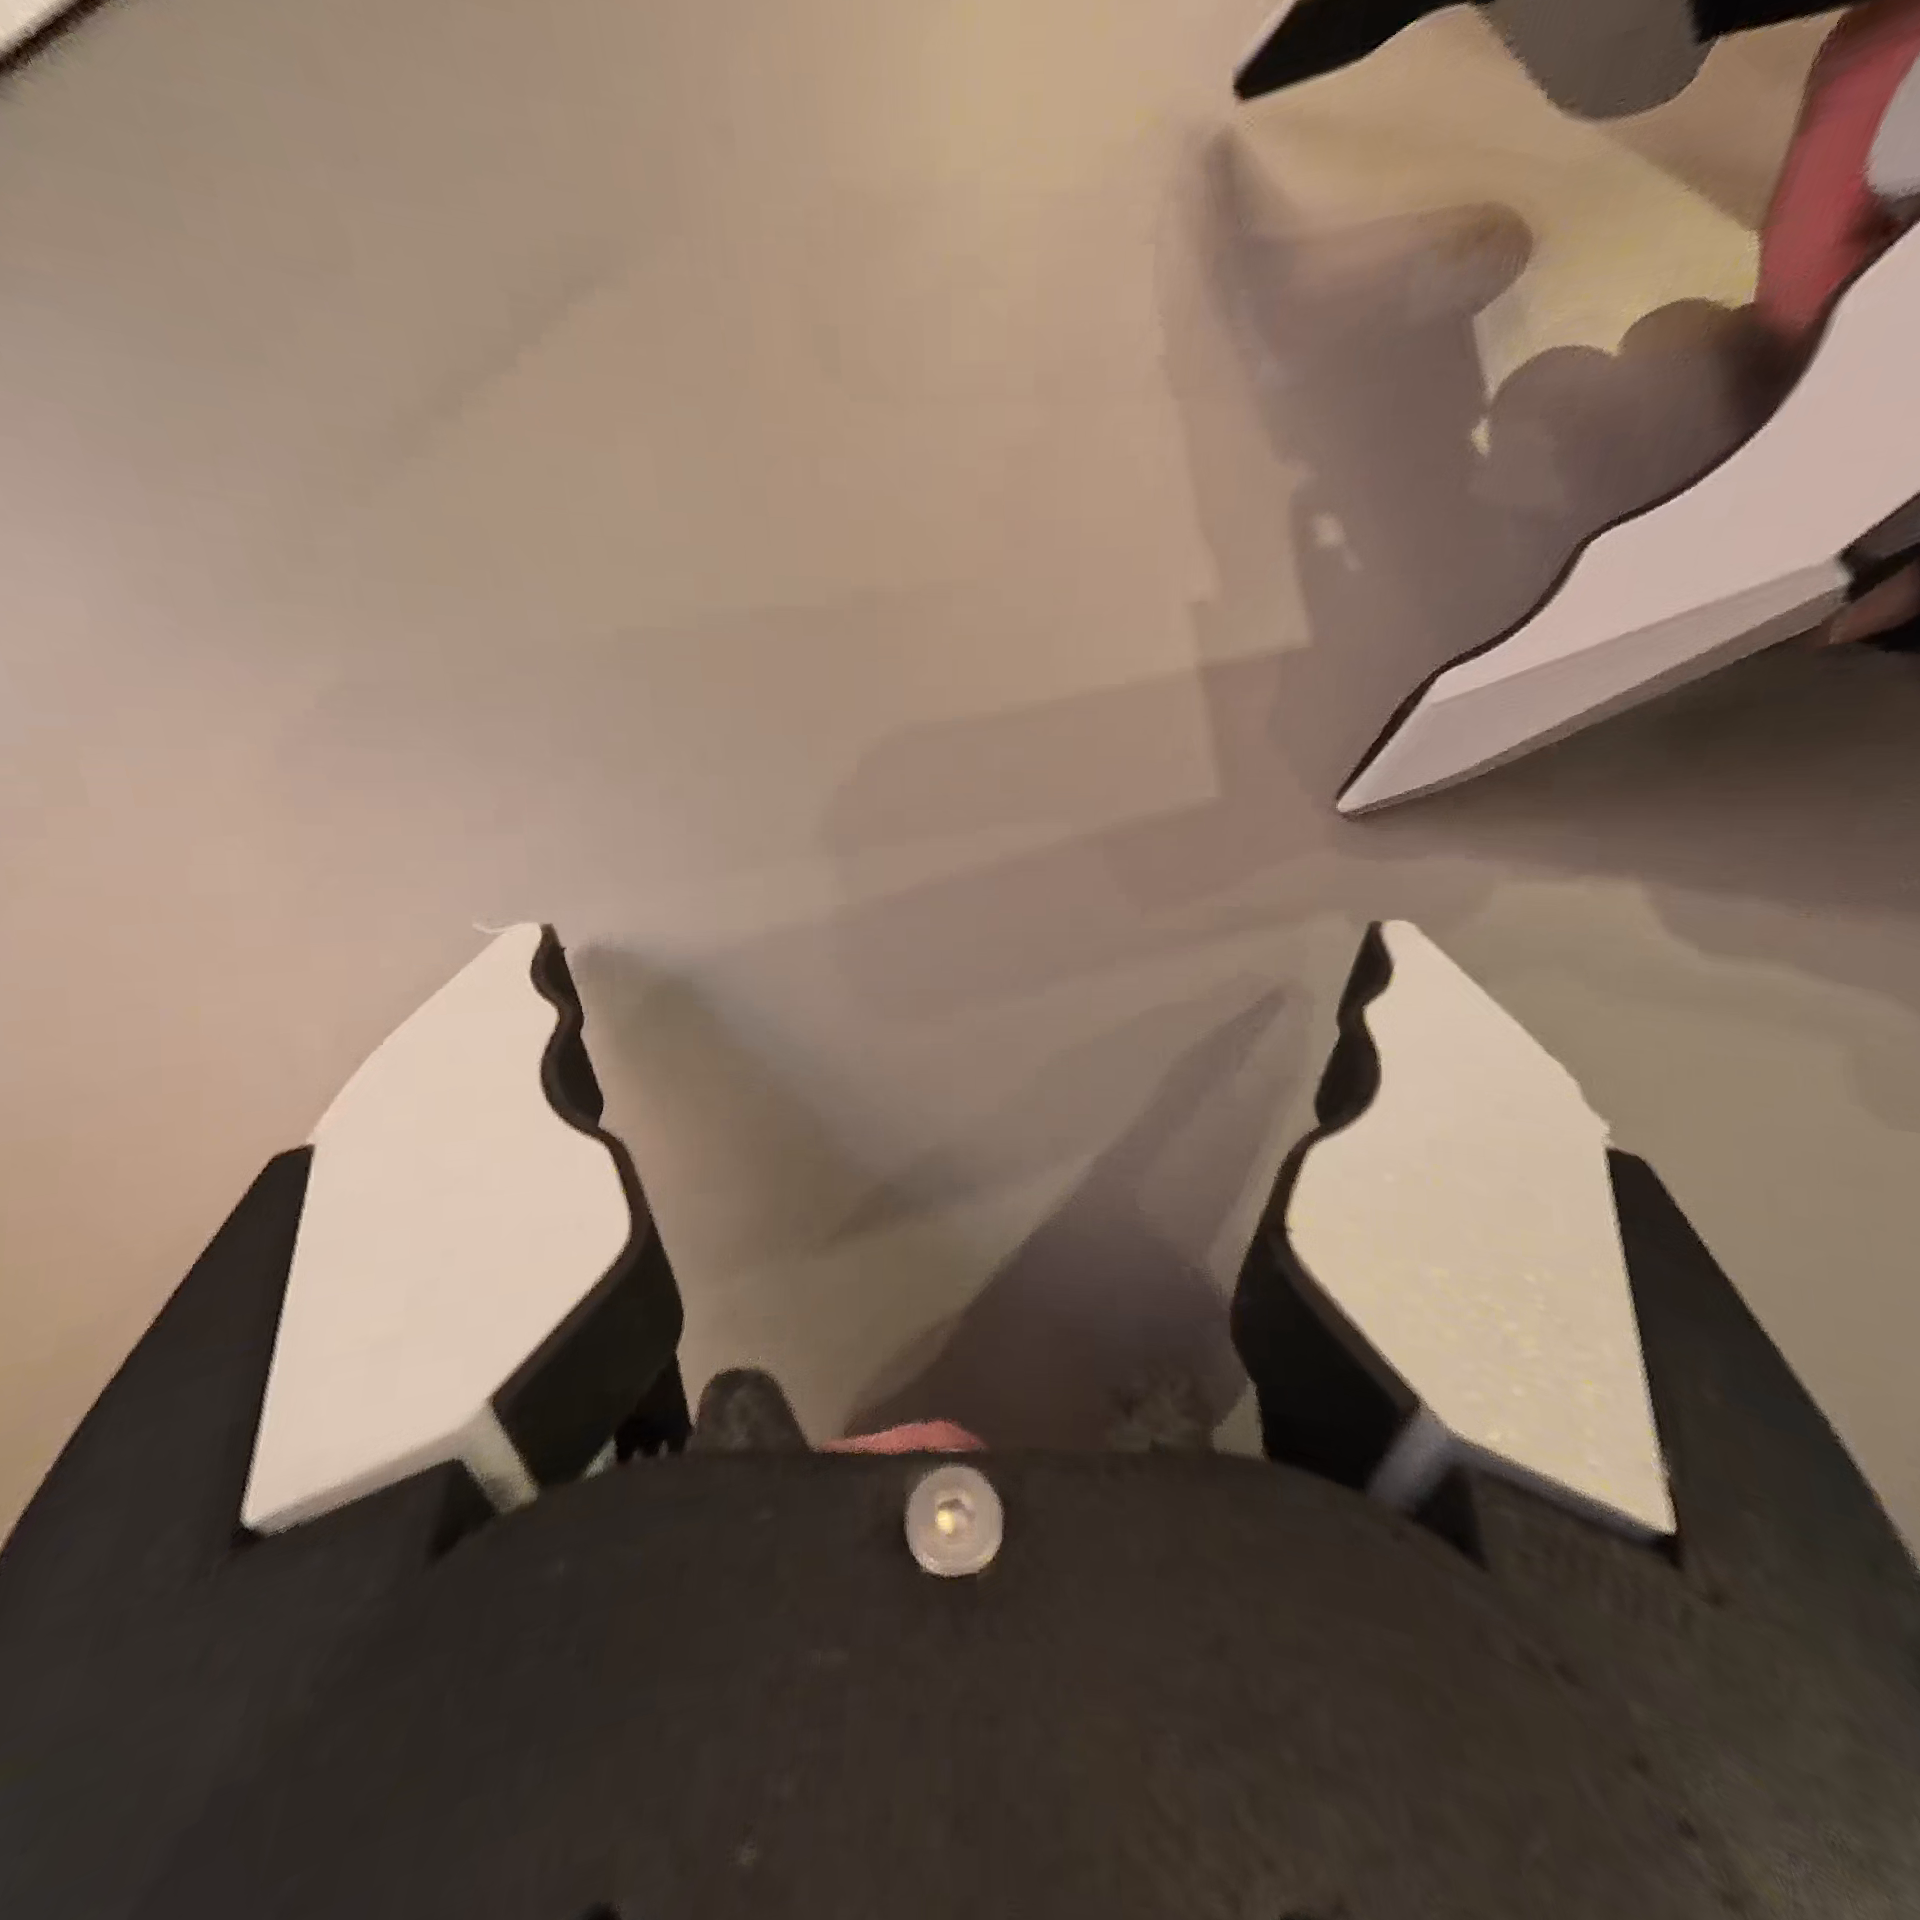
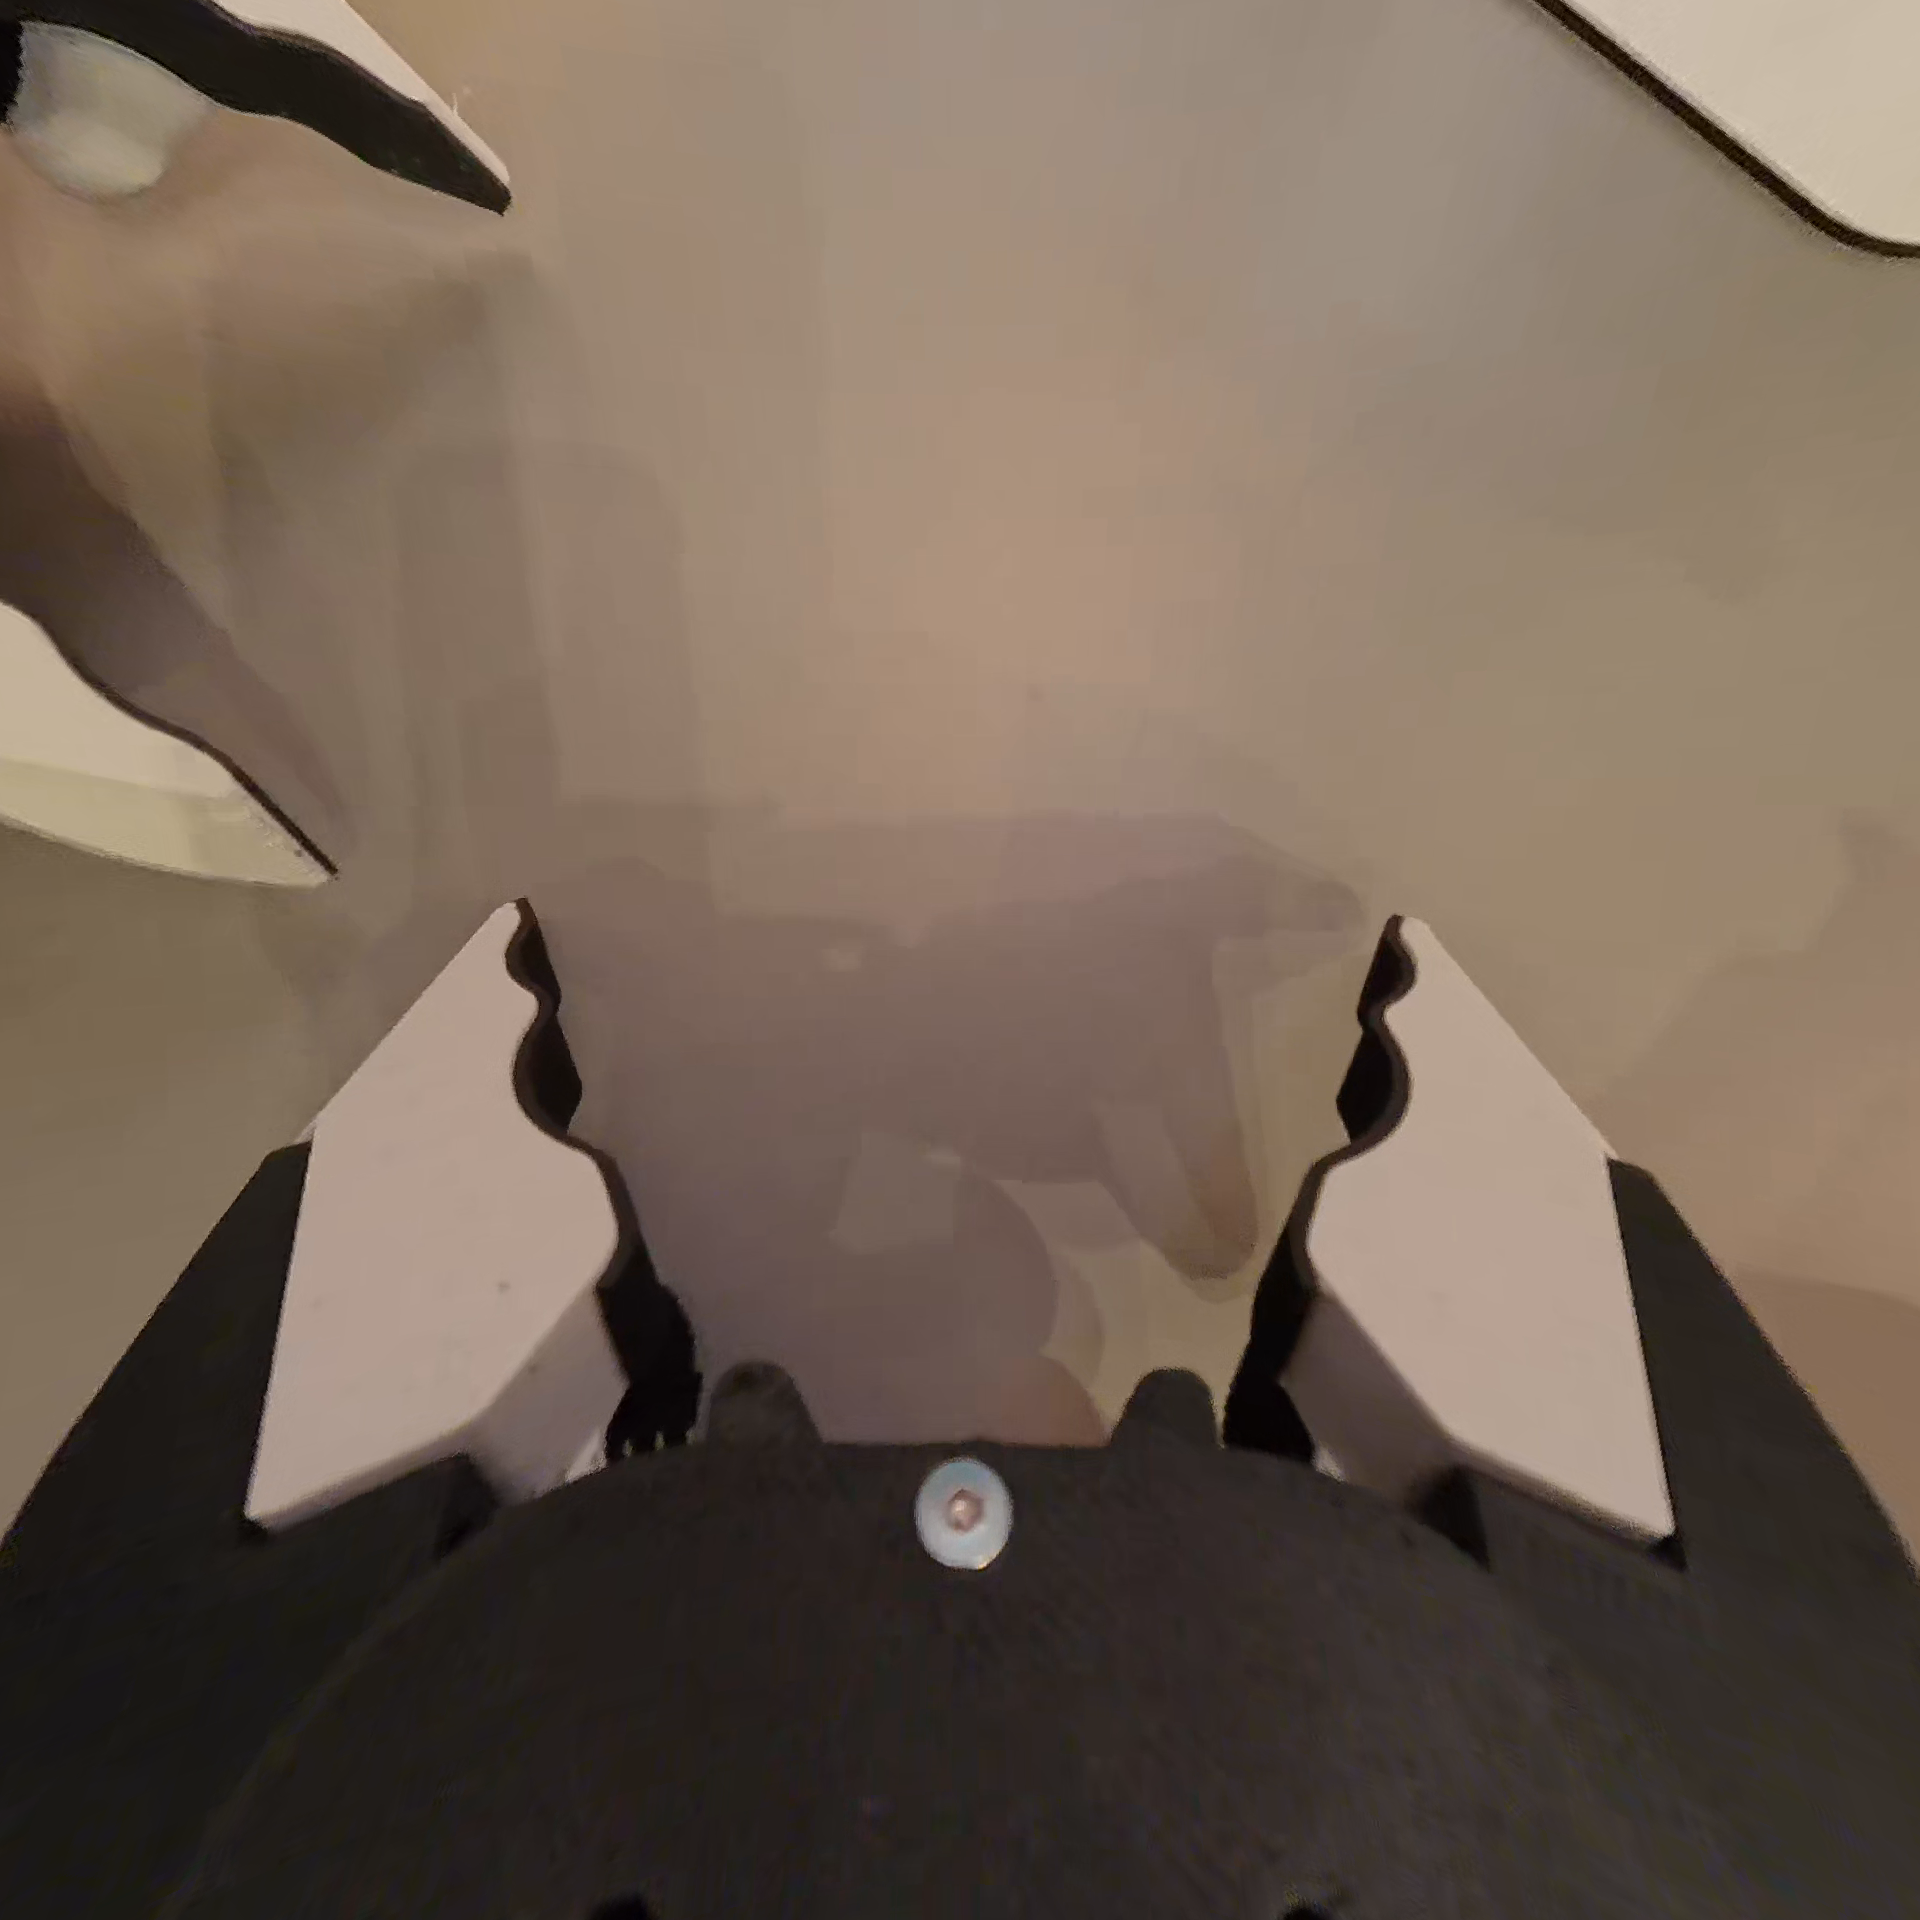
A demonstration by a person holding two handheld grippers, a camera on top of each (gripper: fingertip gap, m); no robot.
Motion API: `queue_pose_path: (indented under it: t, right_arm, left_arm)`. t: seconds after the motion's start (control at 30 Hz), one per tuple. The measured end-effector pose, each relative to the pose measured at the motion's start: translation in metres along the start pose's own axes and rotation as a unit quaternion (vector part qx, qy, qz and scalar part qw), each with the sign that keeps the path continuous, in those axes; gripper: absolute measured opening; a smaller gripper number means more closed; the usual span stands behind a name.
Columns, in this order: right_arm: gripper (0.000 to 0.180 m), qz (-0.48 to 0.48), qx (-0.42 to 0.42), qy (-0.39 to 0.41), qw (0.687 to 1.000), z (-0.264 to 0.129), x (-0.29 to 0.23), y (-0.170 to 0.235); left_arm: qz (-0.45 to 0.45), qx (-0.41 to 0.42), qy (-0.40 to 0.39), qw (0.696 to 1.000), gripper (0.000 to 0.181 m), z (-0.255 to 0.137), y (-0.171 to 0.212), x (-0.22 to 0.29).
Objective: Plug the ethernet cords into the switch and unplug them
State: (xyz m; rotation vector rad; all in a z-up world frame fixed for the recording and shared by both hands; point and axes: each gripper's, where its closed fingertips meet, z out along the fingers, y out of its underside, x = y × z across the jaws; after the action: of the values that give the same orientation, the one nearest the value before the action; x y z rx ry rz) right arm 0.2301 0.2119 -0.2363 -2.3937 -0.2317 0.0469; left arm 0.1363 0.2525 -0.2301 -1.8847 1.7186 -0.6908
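Observation:
No ethernet cord and no switch is in view in either frame. My left gripper (image 1: 961, 935) is open and empty, its white fingers with black wavy pads spread wide just above a plain beige table (image 1: 520, 468). My right gripper (image 2: 961, 920) is also open and empty above the same table (image 2: 1039, 468). The right gripper shows at the upper right of the left wrist view (image 1: 1299, 447), open, with a pink sleeve (image 1: 1829, 208) behind it. The left gripper shows at the upper left of the right wrist view (image 2: 416, 530), open. The two grippers point toward each other at close range.
A white flat thing with a dark rounded edge (image 2: 1787, 94) lies at the top right of the right wrist view. A pale edge (image 1: 31, 26) shows at the top left corner of the left wrist view. Soft shadows of the grippers fall on the table.

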Motion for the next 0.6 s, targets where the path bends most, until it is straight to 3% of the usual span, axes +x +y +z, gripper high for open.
queue_pose_path:
  t: [0.6]
  right_arm:
    - [0.150,0.033,-0.010,0.008,0.999,0.0067,-0.0029,-0.0031]
  left_arm:
    - [0.007,-0.025,-0.018,0.999,0.134,0.0066,0.0052,-0.0083]
